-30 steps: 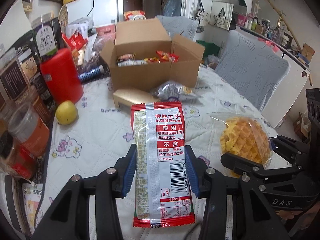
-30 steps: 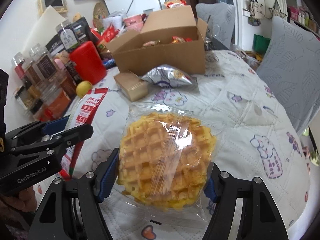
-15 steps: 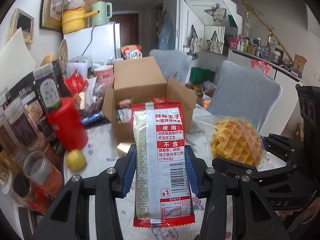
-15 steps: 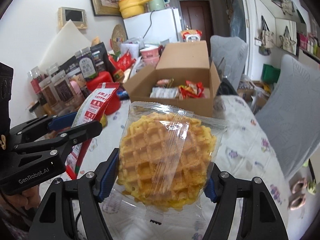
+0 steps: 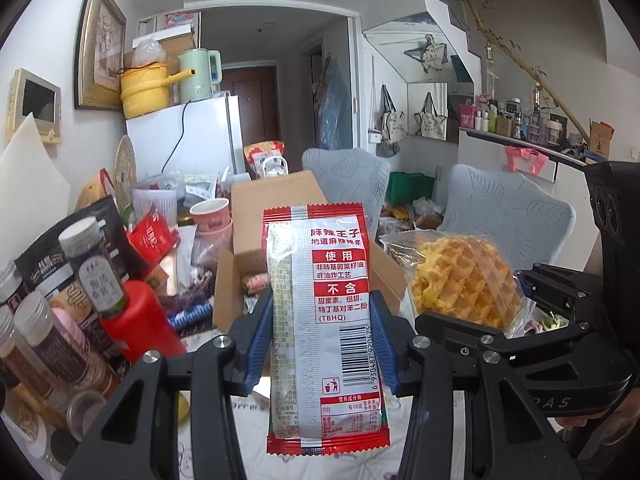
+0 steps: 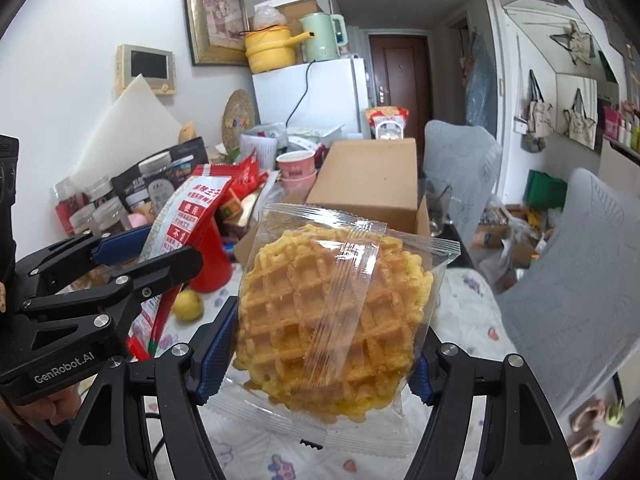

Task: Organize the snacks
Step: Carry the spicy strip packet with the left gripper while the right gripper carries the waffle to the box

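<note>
Inspection, left to right. Along the table's left edge stand capped jars (image 5: 44, 332) and a red canister (image 5: 140, 320), crowded together. My left gripper (image 5: 322, 344) is clamped on a red-and-silver snack packet (image 5: 320, 320), blue pads pressing its two long sides; the packet stands upright, barcode side toward the camera, held clear above the table (image 6: 472, 320). Behind it, toward the table's far edge, sits an open cardboard box (image 5: 256, 248) with wrapped snacks inside. My right gripper (image 6: 324, 356) is clamped on a round waffle in clear wrap (image 6: 336, 320), pads against its left and right rims, also held off the table. A yellow fruit (image 6: 187, 305) lies on the cloth beside the canister.
</note>
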Tool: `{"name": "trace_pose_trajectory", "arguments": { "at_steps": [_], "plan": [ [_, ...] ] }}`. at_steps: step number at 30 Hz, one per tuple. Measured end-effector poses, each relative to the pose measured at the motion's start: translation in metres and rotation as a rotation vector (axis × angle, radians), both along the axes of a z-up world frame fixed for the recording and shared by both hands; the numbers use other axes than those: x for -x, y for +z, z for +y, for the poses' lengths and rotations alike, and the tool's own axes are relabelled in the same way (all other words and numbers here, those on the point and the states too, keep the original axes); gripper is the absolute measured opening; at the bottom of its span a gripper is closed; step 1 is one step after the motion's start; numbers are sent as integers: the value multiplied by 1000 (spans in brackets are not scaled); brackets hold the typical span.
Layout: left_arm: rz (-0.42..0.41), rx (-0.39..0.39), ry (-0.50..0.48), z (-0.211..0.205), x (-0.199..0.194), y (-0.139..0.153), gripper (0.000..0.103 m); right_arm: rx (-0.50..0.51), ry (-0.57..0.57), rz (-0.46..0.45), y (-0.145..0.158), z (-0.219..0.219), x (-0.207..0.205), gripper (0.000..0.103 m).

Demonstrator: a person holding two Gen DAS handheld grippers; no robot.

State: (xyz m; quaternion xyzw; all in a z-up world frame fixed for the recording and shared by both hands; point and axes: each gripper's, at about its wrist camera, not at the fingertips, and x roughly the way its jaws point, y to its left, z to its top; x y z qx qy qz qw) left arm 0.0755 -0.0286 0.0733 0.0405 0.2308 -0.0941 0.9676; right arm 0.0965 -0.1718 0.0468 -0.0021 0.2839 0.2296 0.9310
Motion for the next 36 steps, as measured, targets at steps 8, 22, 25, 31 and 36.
{"name": "trace_pose_trajectory", "arguments": {
  "at_steps": [8, 22, 25, 31, 36],
  "plan": [
    [-43, 13, 0, 1, -41, 13, 45, 14, -9, -49, 16, 0, -37, 72],
    [-53, 47, 42, 17, -127, 10, 45, 26, -26, -74, 21, 6, -121, 72],
    [-41, 49, 52, 21, -143, 4, 45, 20, -25, -66, 18, 10, -138, 72],
    [-9, 39, 78, 29, -172, -11, 45, 7, -22, -32, 5, 20, -170, 72],
    [40, 35, 117, 36, -193, -32, 45, 34, -25, 1, -10, 29, -190, 72]
  ]
}}
